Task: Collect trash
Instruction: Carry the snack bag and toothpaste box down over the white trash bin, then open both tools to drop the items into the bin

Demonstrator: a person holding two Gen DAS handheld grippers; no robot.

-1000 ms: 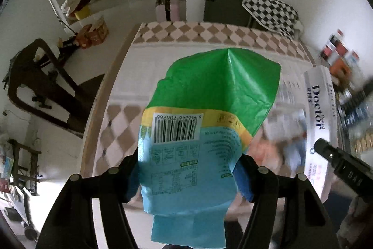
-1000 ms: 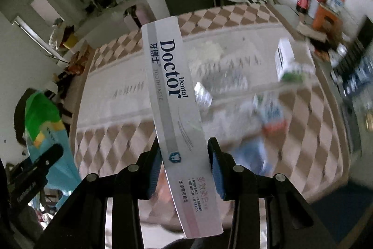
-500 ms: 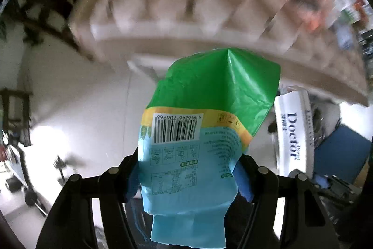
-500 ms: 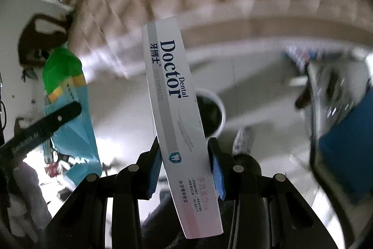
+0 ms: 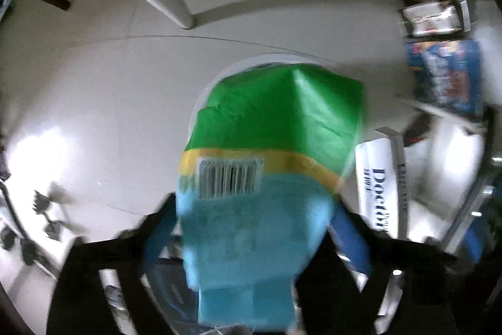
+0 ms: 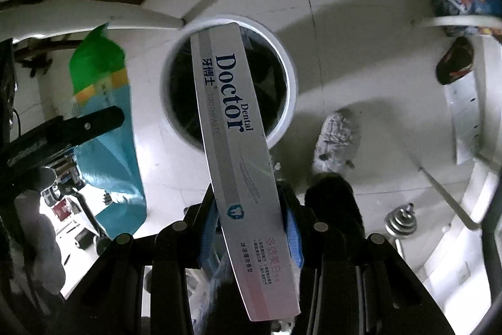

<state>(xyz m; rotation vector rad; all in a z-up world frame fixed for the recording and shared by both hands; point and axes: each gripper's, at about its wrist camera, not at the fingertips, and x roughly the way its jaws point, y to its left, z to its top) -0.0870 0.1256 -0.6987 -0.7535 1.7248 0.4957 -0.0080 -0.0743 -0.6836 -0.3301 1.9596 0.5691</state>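
The right gripper (image 6: 251, 218) is clamped on the toothpaste box (image 6: 238, 153), and the left gripper (image 5: 254, 228) is clamped on the green and blue bag (image 5: 269, 165). Both pieces of trash hang over the white bin (image 6: 290, 77) on the floor, so the drop seems next: opening the fingers. The long box points away, its far end over the bin's dark hole.

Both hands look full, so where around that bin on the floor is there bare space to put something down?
Bare pale floor tiles lie right of the round white bin, up to the grey shoe, and beyond its far rim. Left is crowded: the green-and-blue snack bag hangs there. The white toothpaste box hovers over the bin's mouth.
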